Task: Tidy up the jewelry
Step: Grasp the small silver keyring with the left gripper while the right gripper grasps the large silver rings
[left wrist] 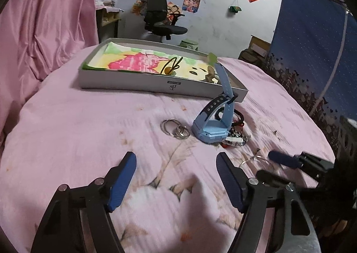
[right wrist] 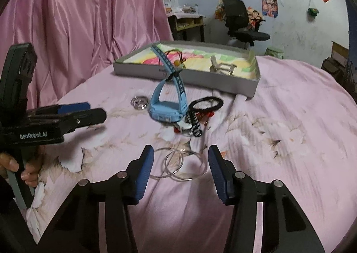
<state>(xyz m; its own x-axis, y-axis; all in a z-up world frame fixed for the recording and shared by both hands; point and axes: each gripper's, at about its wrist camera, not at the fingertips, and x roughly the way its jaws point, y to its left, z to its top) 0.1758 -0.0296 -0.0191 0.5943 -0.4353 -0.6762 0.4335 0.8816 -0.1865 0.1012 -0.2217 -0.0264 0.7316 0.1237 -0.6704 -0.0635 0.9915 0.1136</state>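
right wrist, grey box [right wrist: 142, 72] holding beaded cord [right wrist: 178, 62], pale clip [right wrist: 222, 66]

Right hand-held gripper [right wrist: 180, 168] jaws spread wide over thin silver bangles [right wrist: 178, 165] lying on the pink bed cover [right wrist: 279, 123]. Beyond them a blue watch [right wrist: 167, 105], black hair tie [right wrist: 206, 103], small silver rings [right wrist: 139, 101]. Grey box [right wrist: 185, 74] farther back holds a pendant cord [right wrist: 176, 58]. Left hand-held gripper [right wrist: 89, 111] at left edge, blurred, jaw gap unclear.
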